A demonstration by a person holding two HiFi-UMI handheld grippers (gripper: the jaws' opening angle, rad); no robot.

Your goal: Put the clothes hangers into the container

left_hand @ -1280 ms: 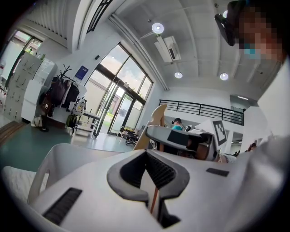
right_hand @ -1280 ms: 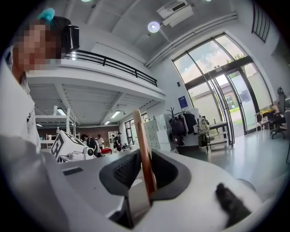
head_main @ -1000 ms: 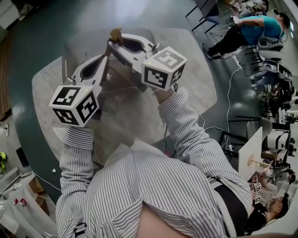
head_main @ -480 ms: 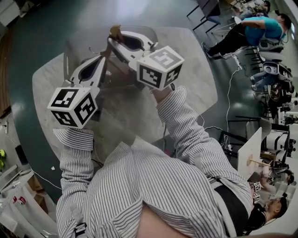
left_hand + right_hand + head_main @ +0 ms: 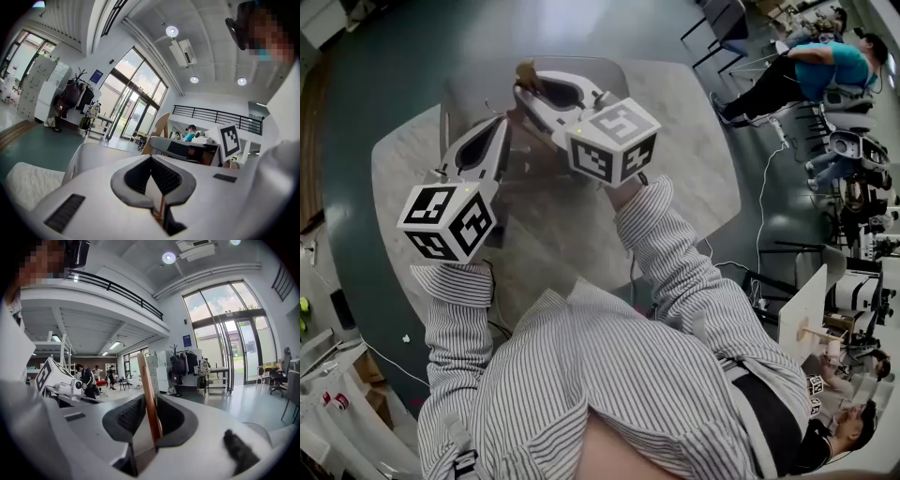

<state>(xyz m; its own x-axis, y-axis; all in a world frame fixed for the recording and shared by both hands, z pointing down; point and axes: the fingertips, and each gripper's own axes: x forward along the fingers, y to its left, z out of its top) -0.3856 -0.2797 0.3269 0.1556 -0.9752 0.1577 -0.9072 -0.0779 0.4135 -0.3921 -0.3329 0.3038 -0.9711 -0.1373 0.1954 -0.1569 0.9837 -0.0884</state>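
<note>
**Left tongs moved aside; hanger held in right tongs**

Since the earlier frame, the left tongs (image 5: 492, 131) have shifted leftward, away from the right tongs (image 5: 525, 89), and now stand clear of them. The right tongs are clenched on the wooden clothes hanger (image 5: 149, 399), which stands upright between the pads (its tip shows over the container (image 5: 79, 157) in the head view). The left tongs are released: the pads stand apart, with a thin brown strip (image 5: 161, 206) at the root of the gap. The container rests on the counter (image 5: 694, 141).
</note>
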